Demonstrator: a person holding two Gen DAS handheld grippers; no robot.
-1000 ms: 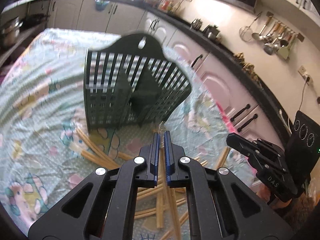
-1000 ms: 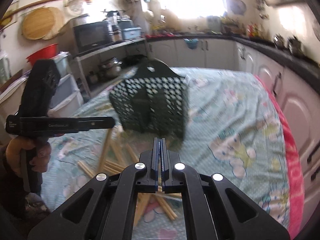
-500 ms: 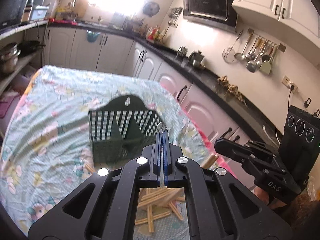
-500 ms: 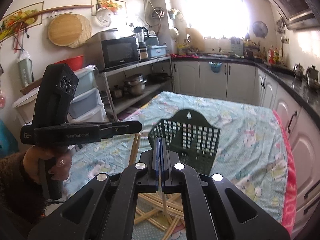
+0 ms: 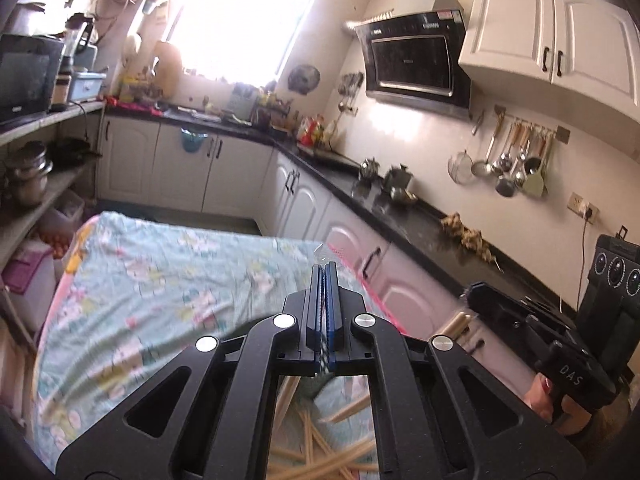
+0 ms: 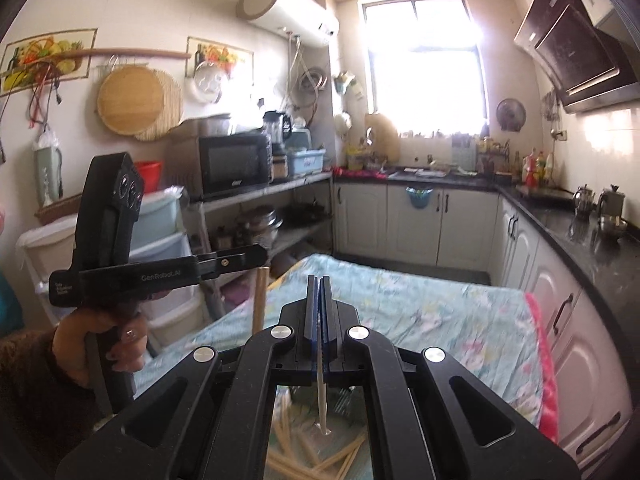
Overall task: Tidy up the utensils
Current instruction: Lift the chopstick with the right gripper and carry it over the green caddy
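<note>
Both grippers are raised high above the table. My left gripper (image 5: 325,268) is shut on a wrapped chopstick; its plastic tip pokes out above the jaws, and from the right wrist view a wooden stick (image 6: 259,298) hangs below it (image 6: 256,256). My right gripper (image 6: 319,280) is shut on a thin wrapped chopstick (image 6: 322,408) that hangs down behind the jaws; it also shows in the left wrist view (image 5: 470,298) with a stick end (image 5: 458,324) under it. Several loose chopsticks (image 5: 324,452) lie on the cloth below. The dark basket is out of view.
The table carries a pale floral cloth (image 5: 160,280) with a pink edge (image 6: 542,360). Kitchen cabinets and a black counter (image 5: 400,216) run along the right. Shelves with a microwave (image 6: 234,164) and plastic drawers stand on the left.
Both grippers have tilted up and risen, each keeping its chopstick. The dark basket has dropped out of both views, and the pile of chopsticks now shows only at the bottom edge.
</note>
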